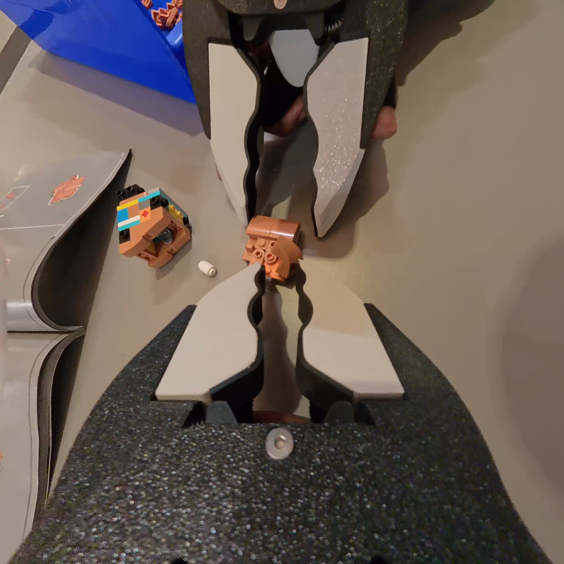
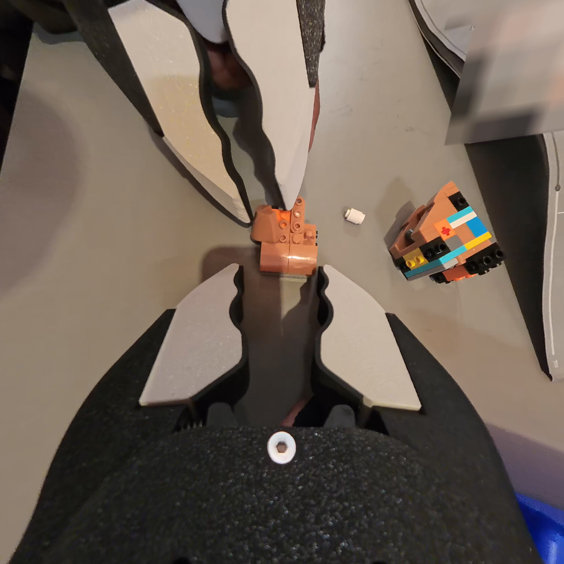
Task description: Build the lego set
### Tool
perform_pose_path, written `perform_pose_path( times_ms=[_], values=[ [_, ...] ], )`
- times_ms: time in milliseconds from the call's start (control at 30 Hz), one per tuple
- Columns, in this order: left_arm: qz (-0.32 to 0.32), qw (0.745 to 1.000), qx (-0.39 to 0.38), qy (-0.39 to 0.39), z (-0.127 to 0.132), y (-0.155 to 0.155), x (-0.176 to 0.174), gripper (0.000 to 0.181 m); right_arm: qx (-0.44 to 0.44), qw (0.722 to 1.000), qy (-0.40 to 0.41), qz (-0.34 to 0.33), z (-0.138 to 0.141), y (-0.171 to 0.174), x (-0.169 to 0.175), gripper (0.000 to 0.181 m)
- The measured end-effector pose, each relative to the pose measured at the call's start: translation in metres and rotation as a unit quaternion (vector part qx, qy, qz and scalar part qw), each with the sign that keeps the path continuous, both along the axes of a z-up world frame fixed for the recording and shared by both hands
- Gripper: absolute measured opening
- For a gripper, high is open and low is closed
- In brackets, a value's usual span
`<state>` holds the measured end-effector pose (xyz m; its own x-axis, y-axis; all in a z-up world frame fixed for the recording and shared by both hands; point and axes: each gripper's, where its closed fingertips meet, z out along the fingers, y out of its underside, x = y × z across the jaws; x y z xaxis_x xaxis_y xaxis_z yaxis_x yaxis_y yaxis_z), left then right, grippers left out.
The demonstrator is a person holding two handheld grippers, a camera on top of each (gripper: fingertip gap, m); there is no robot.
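A small brown lego assembly with studs on one face sits between both grippers, low over the grey table. My left gripper is shut on its stud end; in the right wrist view it comes in from the top. My right gripper is open, its tips on either side of the assembly's rounded end, apart from it. In the left wrist view the right gripper comes from the top. I cannot tell whether the assembly touches the table.
A larger multicolour lego block lies beside the assembly, with a small white round piece between them. An open instruction booklet lies beyond it. A blue bin holds loose brown pieces. Less than 4 cm separates the two grippers' tips. My right gripper's tips are some 6 cm from the larger multicolour lego block. My right wrist view looks at it from another angle.
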<state>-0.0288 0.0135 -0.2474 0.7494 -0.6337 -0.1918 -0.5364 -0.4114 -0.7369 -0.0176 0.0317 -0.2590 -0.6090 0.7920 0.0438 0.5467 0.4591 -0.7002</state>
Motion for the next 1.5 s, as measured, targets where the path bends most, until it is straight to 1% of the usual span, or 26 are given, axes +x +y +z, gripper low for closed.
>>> perform_pose_path(
  times_ms=[200,733,1233,1500],
  values=[
    [0.014,1.0,0.001,-0.015,0.001,0.002,-0.004,0.019,-0.002,1.0,-0.001,-0.001,0.0,0.0,0.0,0.045],
    [0.018,0.999,0.007,-0.027,0.005,0.001,-0.007,0.019,-0.004,1.0,0.005,-0.004,0.0,0.0,0.001,0.042],
    [0.021,0.999,0.019,-0.041,0.013,-0.001,-0.011,0.019,-0.053,0.999,0.004,-0.012,0.008,0.002,0.0,0.039],
    [0.025,0.999,0.029,-0.037,0.015,0.0,-0.015,0.02,-0.068,0.998,0.006,-0.017,0.01,0.003,-0.001,0.038]
  ],
)
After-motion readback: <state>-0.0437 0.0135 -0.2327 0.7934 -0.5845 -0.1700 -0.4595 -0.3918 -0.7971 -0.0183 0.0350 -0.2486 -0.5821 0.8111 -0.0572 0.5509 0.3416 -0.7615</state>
